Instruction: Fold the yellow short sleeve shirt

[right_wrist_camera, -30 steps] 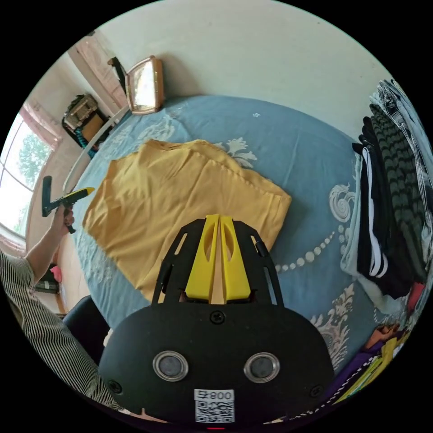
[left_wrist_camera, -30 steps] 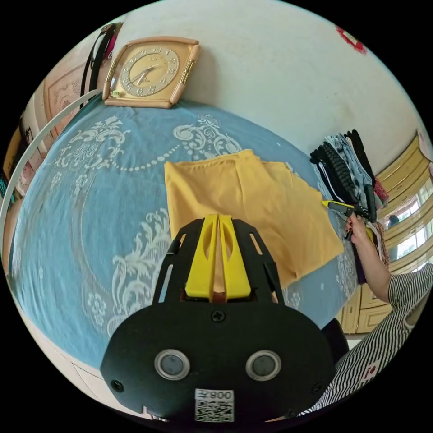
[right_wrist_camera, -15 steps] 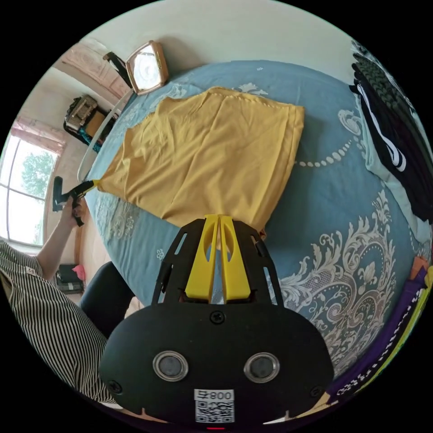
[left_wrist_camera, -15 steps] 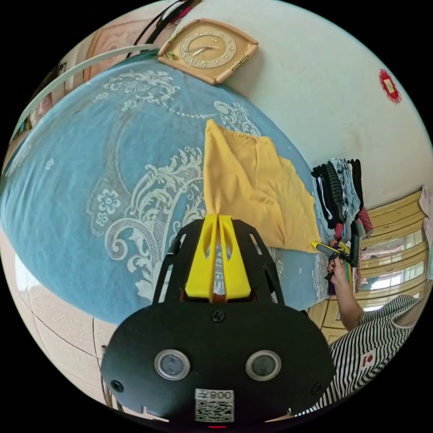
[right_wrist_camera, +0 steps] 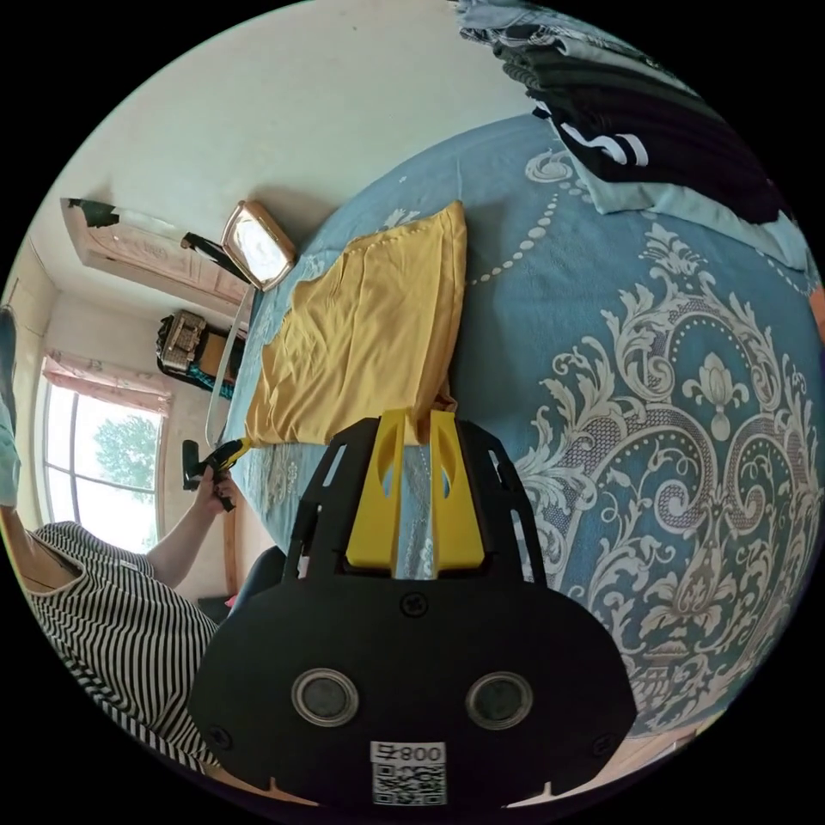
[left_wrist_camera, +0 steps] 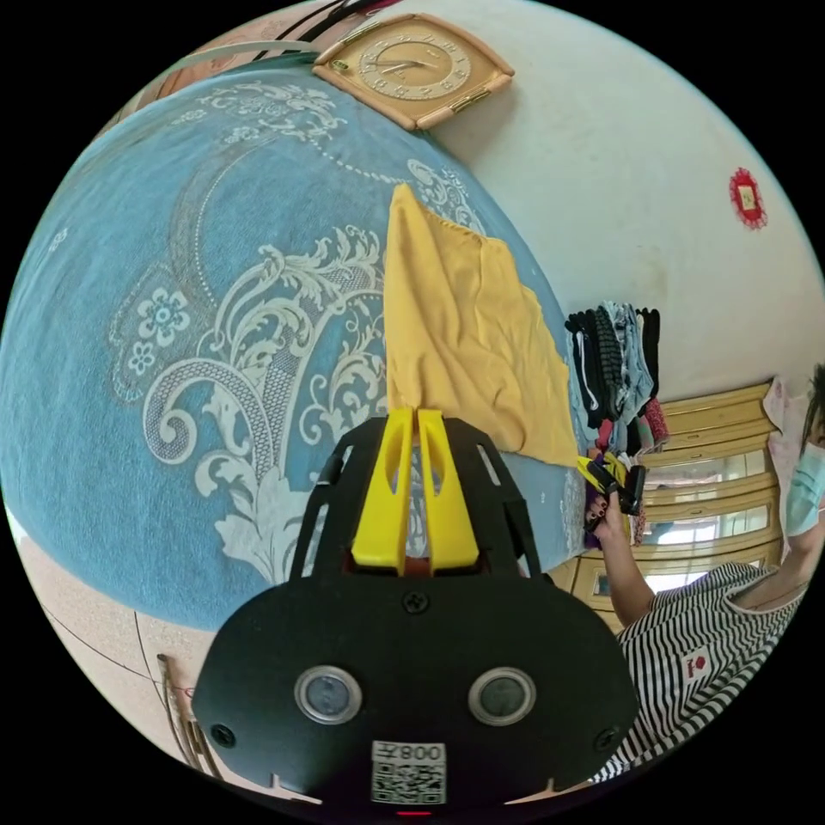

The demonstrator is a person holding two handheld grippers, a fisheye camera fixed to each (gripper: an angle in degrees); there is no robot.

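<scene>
In the left gripper view, the left gripper has its yellow jaws drawn nearly together, pinching a near corner of the yellow shirt. The shirt lies partly folded on a blue patterned bedspread, stretching away toward the far wall. At the shirt's other near corner, to the right, the right gripper grips the cloth in the person's hand. A stack of folded clothes sits just beyond the shirt on the right, and a clock leans against the far wall.

In the right gripper view, the right gripper has its jaws set narrow on a near corner of the shirt, with a thin gap between them lower down. The shirt lies on the bedspread, running toward the far wall. At its left near corner the left gripper holds the cloth, carried by the person's other hand. The folded clothes lie far right, well apart from the shirt. A striped sleeve shows near left.
</scene>
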